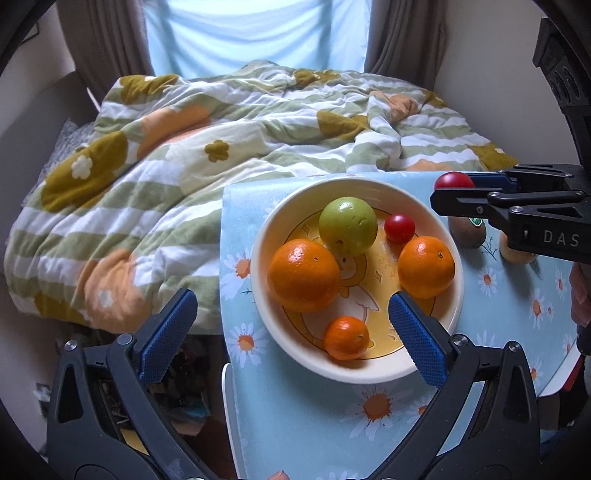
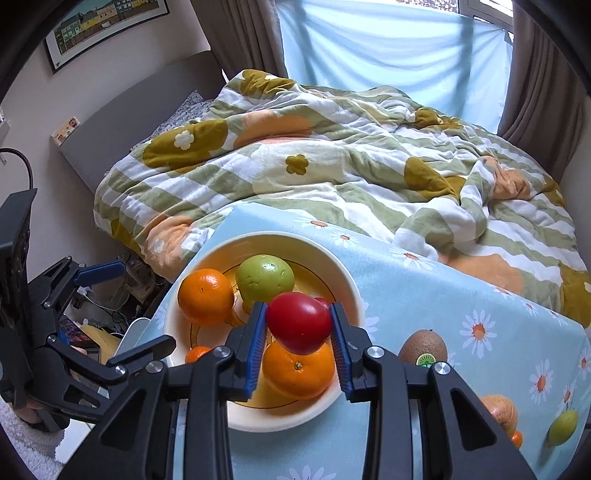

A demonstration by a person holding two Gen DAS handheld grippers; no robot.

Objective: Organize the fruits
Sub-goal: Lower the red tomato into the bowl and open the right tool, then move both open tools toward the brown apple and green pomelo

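The right gripper (image 2: 298, 325), at lower centre of its frame, clamps a smooth red tomato (image 2: 298, 322) above the round cream bowl (image 2: 347, 284). The left gripper (image 1: 291, 325) hangs wide-jawed at the bowl's left rim.

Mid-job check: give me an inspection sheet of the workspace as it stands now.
Surface: table under a blue daisy cloth.
Job's things: bowl holds a green apple, two oranges, a mandarin and a small red fruit. Kiwi and peach lie on the cloth outside the bowl.
Clutter: nothing seen on the table; oddments on the floor left of it.
Grippers: right gripper shut on a red fruit above the bowl; left gripper open, empty.
Cables: black cable on the wall.
Surroundings: bed with quilt, curtains, framed picture.
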